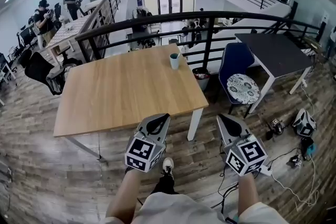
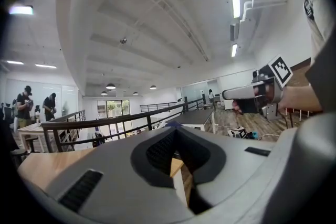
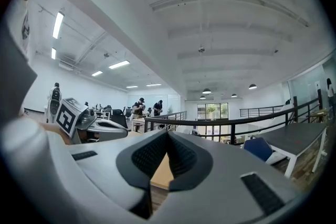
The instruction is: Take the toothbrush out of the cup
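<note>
A small teal cup point(image 1: 174, 61) stands upright near the far right corner of the light wooden rectangular counter point(image 1: 126, 92) on white legs. A thin pale toothbrush point(image 1: 179, 55) leans out of the cup's rim on the right. It is too small in the head view to make out its head or bristles. The grey left claw point(image 1: 160, 119) and the grey right claw point(image 1: 224, 119) hover side by side off the counter's near edge, well apart from the cup. The left one is over the near right corner and the right one over the wood-plank floor point(image 1: 79, 176) beyond it. Both point towards the far side. In each gripper view the two dark ribbed pads meet at the tip, so both claws are closed together with nothing between them. Only a sliver of counter edge shows through the hollow behind the pads. The claws' own grey bodies fill the lower half of both gripper views, and the cup cannot be seen in either. The person's forearms are cut off by the bottom of the head view, with one white-and-black shoe point(image 1: 167, 166) showing between them. Right of the counter is a blue chair with a patterned round cushion point(image 1: 242, 86), partly tucked under a dark grey table point(image 1: 275, 52). A curved black railing point(image 1: 210, 17) runs behind the cup.
</note>
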Motion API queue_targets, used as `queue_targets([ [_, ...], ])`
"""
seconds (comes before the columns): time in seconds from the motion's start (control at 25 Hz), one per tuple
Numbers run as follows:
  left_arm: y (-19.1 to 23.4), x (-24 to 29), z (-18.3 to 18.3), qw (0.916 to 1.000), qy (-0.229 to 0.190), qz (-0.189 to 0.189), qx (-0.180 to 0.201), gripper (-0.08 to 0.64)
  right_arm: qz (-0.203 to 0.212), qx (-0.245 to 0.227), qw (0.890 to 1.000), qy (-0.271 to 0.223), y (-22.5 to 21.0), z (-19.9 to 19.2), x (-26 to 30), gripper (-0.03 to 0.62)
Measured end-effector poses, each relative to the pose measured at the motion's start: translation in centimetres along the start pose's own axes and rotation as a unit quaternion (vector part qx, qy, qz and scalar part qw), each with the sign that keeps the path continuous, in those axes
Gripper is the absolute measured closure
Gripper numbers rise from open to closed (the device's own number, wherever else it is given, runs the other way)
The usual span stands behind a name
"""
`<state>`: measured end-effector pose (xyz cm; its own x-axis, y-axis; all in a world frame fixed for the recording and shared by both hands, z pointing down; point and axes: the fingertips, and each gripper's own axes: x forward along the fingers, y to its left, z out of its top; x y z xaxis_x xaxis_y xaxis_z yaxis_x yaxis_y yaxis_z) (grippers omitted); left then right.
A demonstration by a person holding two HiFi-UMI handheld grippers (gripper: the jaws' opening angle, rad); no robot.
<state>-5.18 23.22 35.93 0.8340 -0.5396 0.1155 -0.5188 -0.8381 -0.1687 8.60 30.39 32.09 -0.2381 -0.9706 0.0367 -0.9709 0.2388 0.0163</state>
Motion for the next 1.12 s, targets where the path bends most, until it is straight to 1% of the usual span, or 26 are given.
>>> queue_targets([
  [0.2,4.1,4.7,-1.0,0.9999,0.002,-0.013,0.007,0.542,0.003,-0.009,1.000,-0.007,-2.6,0.7,5.7,0.591],
  [0.44,9.8,10.3,-0.5,0.9995,0.001,-0.030,0.009,0.543,0.005,0.008,1.000,-0.012,-5.5,1.9,13.6,0.589],
  [0.52,11.3,11.8,-0.4,0.9993,0.002,-0.035,0.009,0.542,0.008,0.016,1.000,-0.016,-6.3,2.3,15.6,0.567],
  [0.64,13.0,13.4,-0.8,0.9992,0.004,-0.038,0.004,0.543,0.012,0.024,0.999,-0.019,-7.1,2.2,17.9,0.554],
  [1.12,18.1,18.2,-2.5,0.9975,0.005,-0.070,-0.011,0.542,0.005,0.021,1.000,-0.002,-9.0,1.2,25.3,0.561],
])
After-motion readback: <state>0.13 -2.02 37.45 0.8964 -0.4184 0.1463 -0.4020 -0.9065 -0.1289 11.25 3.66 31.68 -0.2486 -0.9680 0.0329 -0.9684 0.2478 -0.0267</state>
